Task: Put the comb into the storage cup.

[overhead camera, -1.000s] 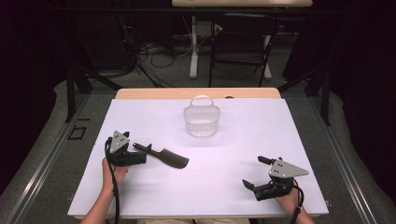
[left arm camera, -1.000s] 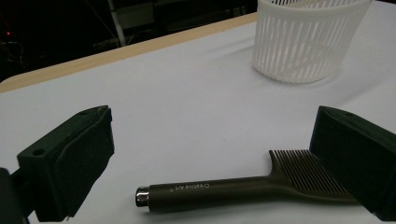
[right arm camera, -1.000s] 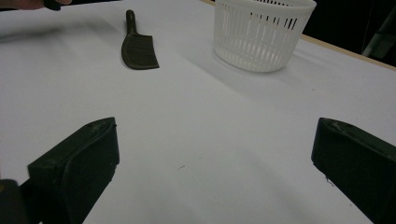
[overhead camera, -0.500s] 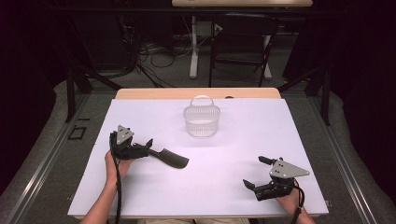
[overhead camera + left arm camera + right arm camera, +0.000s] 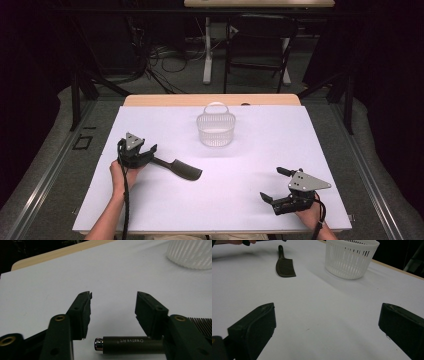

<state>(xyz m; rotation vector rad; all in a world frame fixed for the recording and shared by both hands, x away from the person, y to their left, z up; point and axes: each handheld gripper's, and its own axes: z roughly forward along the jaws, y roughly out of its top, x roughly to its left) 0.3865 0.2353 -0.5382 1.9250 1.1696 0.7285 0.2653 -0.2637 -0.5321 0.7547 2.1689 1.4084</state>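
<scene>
Black and slim, the comb (image 5: 179, 167) lies on the white worktop (image 5: 250, 165) at the near left, its toothed head pointing right and its round handle running back between the fingers of the left gripper (image 5: 150, 152). A white basket (image 5: 216, 129) stands farther off, near the middle of the far edge, well apart from the comb.

In the left gripper view the handle (image 5: 130, 345), tipped with a small metal cap, lies crosswise low between the 2 fingers (image 5: 81, 315). The jaws have just been closing, yet a gap shows on the left side of the handle's end, while the right finger stands at or against the handle; I cannot tell whether it presses. So the fingers straddle the handle without clenching it.

To do this grasp well, I judge that the fingers should close squarely across the handle's width, not along its length. As it lies now the handle seems to run from one finger toward the other, so a squeeze may only push it endwise. Turning the wrist first, so that the pads meet the 2 long sides, would likely give a firmer hold. The round handle could also roll, so a slow, centred close is safer.

The right gripper (image 5: 272, 185) rests at the near right, fingers wide apart and holding nothing.
</scene>
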